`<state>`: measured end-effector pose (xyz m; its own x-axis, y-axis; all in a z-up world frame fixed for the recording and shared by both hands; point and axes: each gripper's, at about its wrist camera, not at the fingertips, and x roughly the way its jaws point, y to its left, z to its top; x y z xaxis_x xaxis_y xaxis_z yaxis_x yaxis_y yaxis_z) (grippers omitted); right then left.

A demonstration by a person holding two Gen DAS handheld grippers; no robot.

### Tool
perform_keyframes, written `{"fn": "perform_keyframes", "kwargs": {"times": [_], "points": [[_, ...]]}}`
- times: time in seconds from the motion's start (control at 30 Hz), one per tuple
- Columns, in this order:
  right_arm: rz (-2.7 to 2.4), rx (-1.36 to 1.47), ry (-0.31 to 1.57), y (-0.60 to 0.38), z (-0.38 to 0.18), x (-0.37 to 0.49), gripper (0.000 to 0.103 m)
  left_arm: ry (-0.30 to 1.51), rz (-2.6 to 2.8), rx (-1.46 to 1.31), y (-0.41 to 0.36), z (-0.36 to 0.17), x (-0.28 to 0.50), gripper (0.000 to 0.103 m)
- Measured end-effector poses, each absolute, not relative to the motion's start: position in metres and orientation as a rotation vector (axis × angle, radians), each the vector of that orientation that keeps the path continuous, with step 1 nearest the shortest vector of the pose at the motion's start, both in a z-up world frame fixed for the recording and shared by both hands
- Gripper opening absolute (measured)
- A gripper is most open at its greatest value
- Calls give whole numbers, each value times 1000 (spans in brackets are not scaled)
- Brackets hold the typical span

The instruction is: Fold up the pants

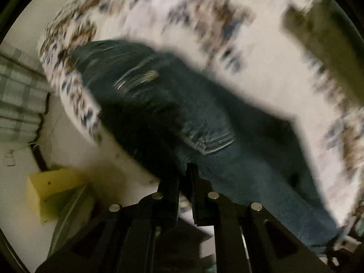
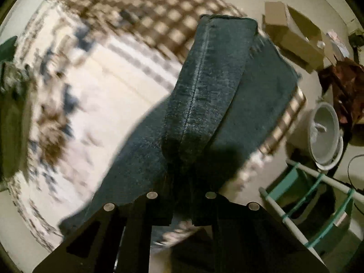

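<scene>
Dark blue jeans (image 1: 204, 104) lie on a white patterned bedspread (image 1: 159, 11). In the left wrist view I see the waist end with a back pocket (image 1: 209, 136); my left gripper (image 1: 183, 173) is shut on the denim edge near the bed's side. In the right wrist view the jeans (image 2: 204, 86) show as a lifted leg with a long seam, draped over the flat leg below. My right gripper (image 2: 182, 173) is shut on this leg fold, held above the bedspread (image 2: 102, 91). Both views are motion-blurred.
Left wrist view: a yellow foam block (image 1: 52, 188) and a checked cloth (image 1: 18, 95) lie beside the bed. Right wrist view: cardboard boxes (image 2: 293, 36), a grey bucket (image 2: 325, 136) and a white-and-teal rack (image 2: 314, 204) stand on the floor to the right of the bed.
</scene>
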<state>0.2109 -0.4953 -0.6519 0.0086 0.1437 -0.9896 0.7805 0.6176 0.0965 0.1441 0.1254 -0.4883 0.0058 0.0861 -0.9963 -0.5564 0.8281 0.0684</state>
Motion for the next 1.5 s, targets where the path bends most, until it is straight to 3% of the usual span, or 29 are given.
{"fn": "perform_keyframes", "kwargs": {"times": [0.07,0.13,0.2,0.27,0.33,0.4,0.43,0.53,0.67,0.83,0.87,1.0,1.1,1.2,1.3,1.5], "points": [[-579,833,1521,-496,-671,196,12,1564,555,-371,127,-527,134,11],[-532,855,1538,-498,-685,183,22,1593,563,-404,129,-542,129,11],[-482,894,1543,-505,-686,167,38,1553,552,-442,132,-536,126,12],[-465,919,1498,-520,-675,148,44,1524,540,-441,132,-526,126,20],[-487,920,1435,-539,-658,134,51,1486,520,-434,128,-514,126,54],[-528,931,1372,-567,-644,122,54,1453,521,-411,123,-502,128,80],[-554,940,1355,-579,-640,120,54,1435,527,-385,119,-497,130,82],[-589,991,1280,-614,-627,136,55,1398,512,-279,95,-487,139,82],[-577,1012,1199,-633,-622,185,72,1414,426,-216,57,-491,152,82],[-600,794,1324,-620,-647,232,69,1439,294,-134,3,-498,160,82],[-634,735,1357,-621,-650,227,64,1442,270,-114,-7,-499,161,82],[-816,633,1457,-647,-656,161,63,1472,188,-76,-34,-506,160,82],[-899,687,1466,-672,-652,111,63,1492,151,-47,-52,-514,156,82],[-892,802,1332,-692,-628,89,63,1501,135,-23,-66,-519,154,82],[-797,860,1220,-706,-610,104,63,1489,132,2,-73,-518,154,82],[-691,1054,1256,-711,-647,172,63,1449,150,48,-92,-504,149,82]]}}
